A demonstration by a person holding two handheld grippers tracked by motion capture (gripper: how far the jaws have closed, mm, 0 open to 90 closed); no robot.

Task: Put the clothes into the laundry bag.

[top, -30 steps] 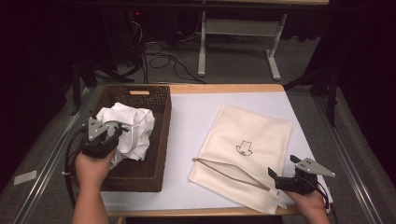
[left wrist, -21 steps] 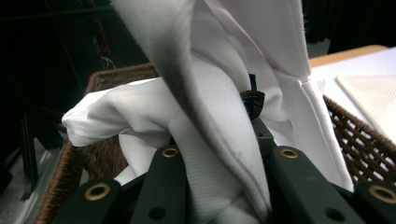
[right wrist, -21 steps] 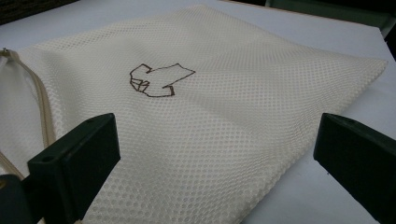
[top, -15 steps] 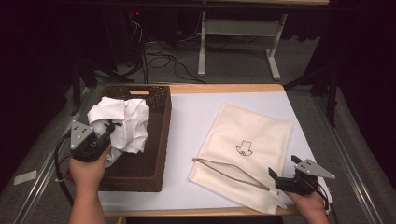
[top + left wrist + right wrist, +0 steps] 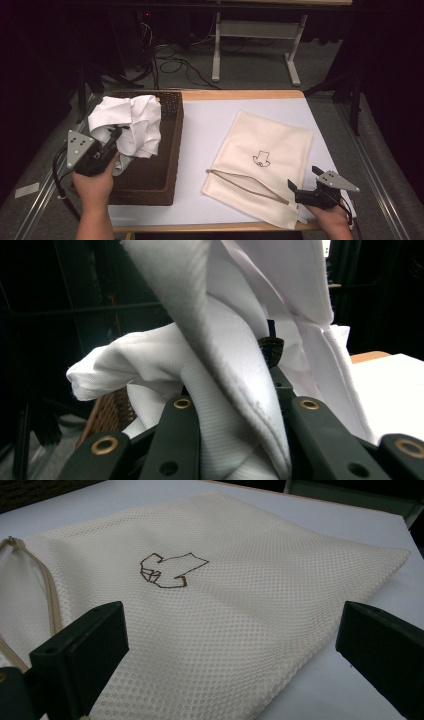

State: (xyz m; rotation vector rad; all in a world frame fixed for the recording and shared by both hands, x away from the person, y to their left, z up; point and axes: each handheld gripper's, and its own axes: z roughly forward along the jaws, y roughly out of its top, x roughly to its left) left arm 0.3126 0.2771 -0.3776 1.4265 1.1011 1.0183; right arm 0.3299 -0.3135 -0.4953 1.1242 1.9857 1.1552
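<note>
Dark room hides surroundings; left tool [image 5: 114, 136] clamps white cloth [image 5: 132, 122], covering basket [image 5: 167, 150]; right tool [image 5: 299, 182] apart.

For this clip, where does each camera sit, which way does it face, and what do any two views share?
High view: above the person's side, looking forward and down on the table; both forearms show.
Left gripper view: rides the left claw, looking along jaws shut on the white cloth.
Right gripper view: rides the right claw, jaws open over the mesh bag.
Shared: the high view also shows the cloth and the bag.
</note>
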